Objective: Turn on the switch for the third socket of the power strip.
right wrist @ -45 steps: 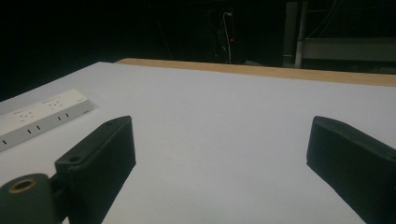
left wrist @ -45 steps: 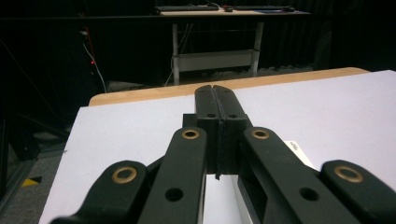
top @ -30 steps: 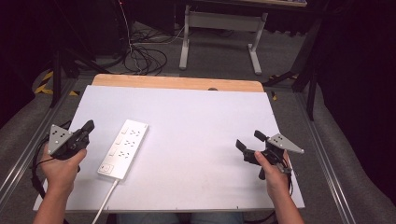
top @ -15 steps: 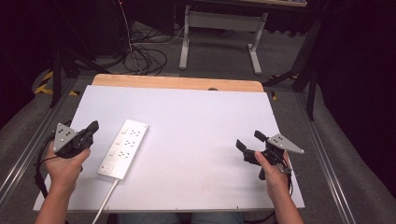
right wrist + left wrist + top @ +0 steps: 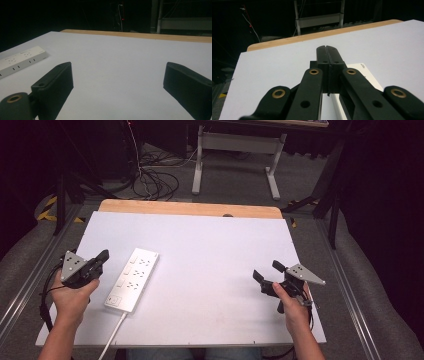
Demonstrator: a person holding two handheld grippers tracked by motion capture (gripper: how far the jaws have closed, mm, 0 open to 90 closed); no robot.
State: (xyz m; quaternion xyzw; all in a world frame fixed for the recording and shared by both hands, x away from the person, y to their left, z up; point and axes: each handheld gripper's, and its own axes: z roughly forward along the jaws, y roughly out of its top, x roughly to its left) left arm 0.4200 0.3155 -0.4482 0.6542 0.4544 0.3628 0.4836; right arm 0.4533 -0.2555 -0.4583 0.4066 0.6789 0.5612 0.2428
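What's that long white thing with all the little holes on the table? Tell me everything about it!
It is a white power strip, looking like smooth plastic, with rows of sockets on top and a switch near its close end. It lies flat and slanted on the left part of the white table. Its white cord runs off the near edge. Nothing grips it; the shut left gripper is beside it.

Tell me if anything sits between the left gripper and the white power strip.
Nothing visible does. The left gripper, jaws shut, hovers just left of the power strip, with only bare white table between them. The right gripper is open, far across the table.
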